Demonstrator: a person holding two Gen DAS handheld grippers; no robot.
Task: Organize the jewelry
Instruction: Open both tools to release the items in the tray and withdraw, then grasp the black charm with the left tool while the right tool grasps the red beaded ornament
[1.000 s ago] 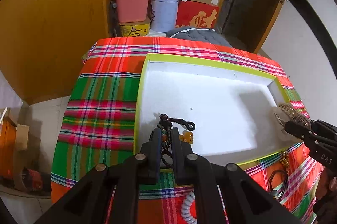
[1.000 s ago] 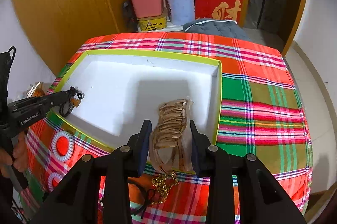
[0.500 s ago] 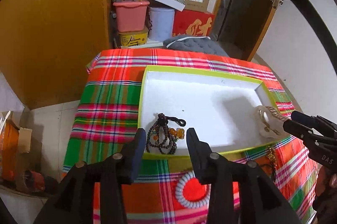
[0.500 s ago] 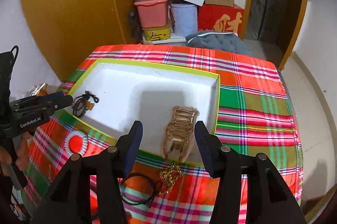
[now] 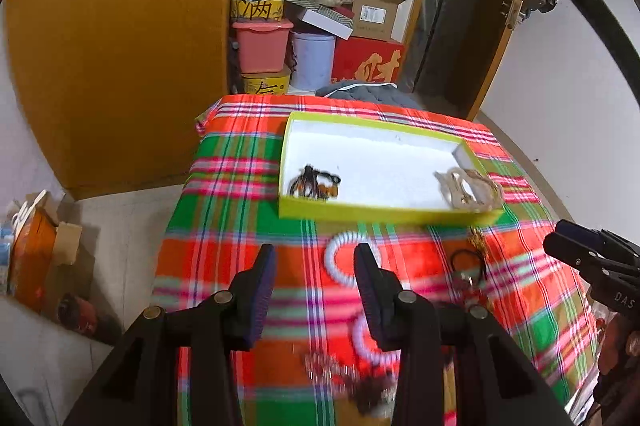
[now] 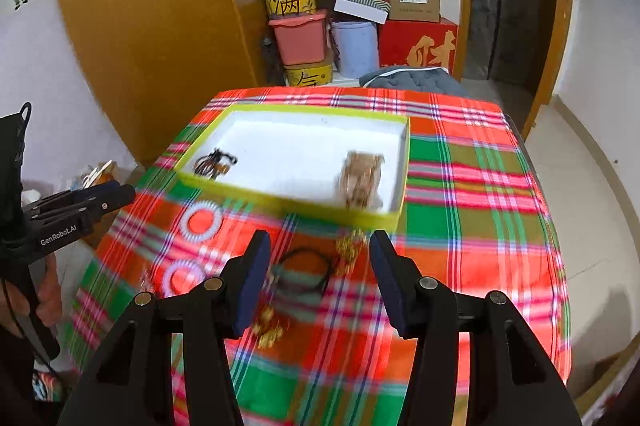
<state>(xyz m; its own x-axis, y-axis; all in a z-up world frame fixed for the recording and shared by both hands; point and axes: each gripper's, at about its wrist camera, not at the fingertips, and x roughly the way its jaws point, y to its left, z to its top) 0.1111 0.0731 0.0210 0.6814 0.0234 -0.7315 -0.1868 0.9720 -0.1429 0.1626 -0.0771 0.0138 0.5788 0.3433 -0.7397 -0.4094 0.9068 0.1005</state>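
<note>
A white box with a yellow-green rim (image 5: 384, 215) (image 6: 288, 204) sits on the plaid table. In it lie a dark bead bracelet (image 5: 314, 182) (image 6: 214, 162) at the left and a gold bangle stack (image 5: 470, 184) (image 6: 360, 182) at the right. My left gripper (image 5: 316, 258) is open and empty, above the cloth in front of the box. My right gripper (image 6: 318, 250) is open and empty too. On the cloth lie two white coil bands (image 5: 344, 262) (image 6: 200, 220), a black cord loop (image 6: 306, 268) (image 5: 468, 262) and gold chain pieces (image 6: 350, 252).
A dark beaded piece (image 5: 348, 378) lies near the table's front edge. Behind the table stand a pink bin (image 5: 260, 44), a pale bucket (image 5: 312, 60), a red box (image 5: 366, 64) and cartons. A wooden cabinet (image 5: 120, 46) stands at the left.
Both grippers have opened, let go of the bead bracelet and the bangles in the box, and pulled back toward the table's front edge.
</note>
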